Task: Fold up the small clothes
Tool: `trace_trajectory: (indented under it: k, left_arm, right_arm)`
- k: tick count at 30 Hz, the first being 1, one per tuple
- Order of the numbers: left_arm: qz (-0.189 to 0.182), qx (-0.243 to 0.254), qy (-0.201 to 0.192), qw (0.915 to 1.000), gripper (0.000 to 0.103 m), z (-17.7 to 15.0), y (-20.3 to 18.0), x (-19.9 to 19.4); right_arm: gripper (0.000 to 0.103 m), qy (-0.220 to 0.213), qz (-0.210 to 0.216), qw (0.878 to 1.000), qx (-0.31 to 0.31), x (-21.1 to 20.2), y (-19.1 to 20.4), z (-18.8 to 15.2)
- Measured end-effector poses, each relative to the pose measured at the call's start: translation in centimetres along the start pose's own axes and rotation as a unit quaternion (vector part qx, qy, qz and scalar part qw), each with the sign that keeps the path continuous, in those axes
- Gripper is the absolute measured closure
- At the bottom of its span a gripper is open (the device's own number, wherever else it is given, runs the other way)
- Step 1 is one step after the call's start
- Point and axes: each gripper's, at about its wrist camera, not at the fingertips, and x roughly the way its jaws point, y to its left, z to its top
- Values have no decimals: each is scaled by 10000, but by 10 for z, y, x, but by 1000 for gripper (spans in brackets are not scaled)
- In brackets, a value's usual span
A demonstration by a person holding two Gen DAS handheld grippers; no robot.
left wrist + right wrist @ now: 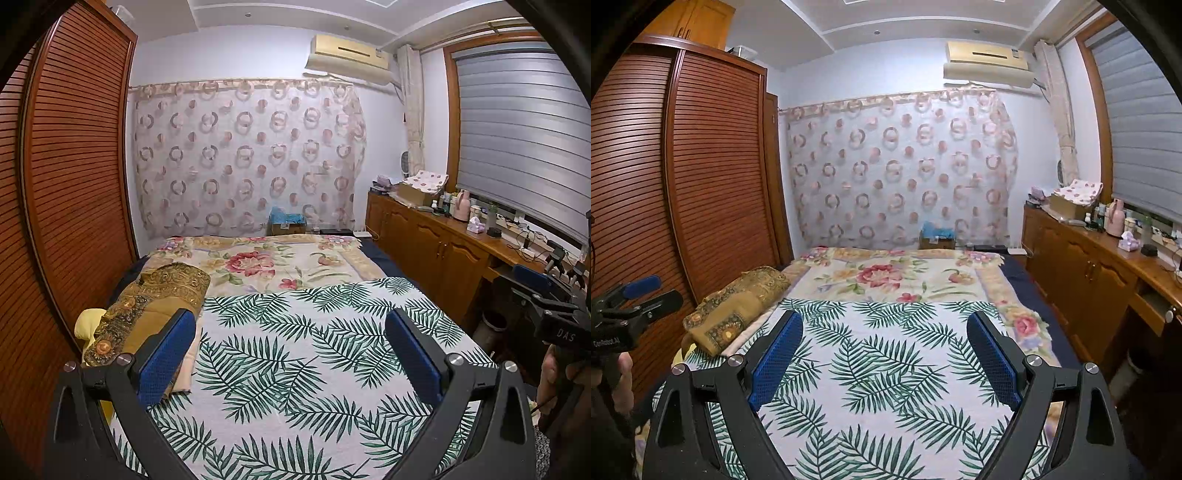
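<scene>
A white sheet printed with green palm leaves [295,350] [886,369] lies flat over the near part of the bed. My left gripper [290,317] hovers above it, open, with nothing between its blue pads [166,362]. My right gripper [885,319] is open over the same sheet and is also empty. Each gripper shows in the other's view: the right gripper [535,286] at the right edge and the left gripper [661,290] at the left edge, each held by a hand. No small garment lies on the leaf sheet; a yellow cloth [88,325] peeks out at the bed's left edge.
A folded brown patterned quilt [155,306] [738,306] rests on the bed's left side beside the slatted wardrobe [74,184]. A floral blanket [266,266] covers the far half. A wooden cabinet [443,243] with bottles and boxes lines the right wall.
</scene>
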Motion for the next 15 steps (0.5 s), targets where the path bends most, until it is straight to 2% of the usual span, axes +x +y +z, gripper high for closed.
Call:
trace_trajectory:
  k: [15]
  left_arm:
    - [4,-6,2,10000,1,0,0,0]
  right_arm:
    - [12,-1,33,10000,-34,-2,-9,0]
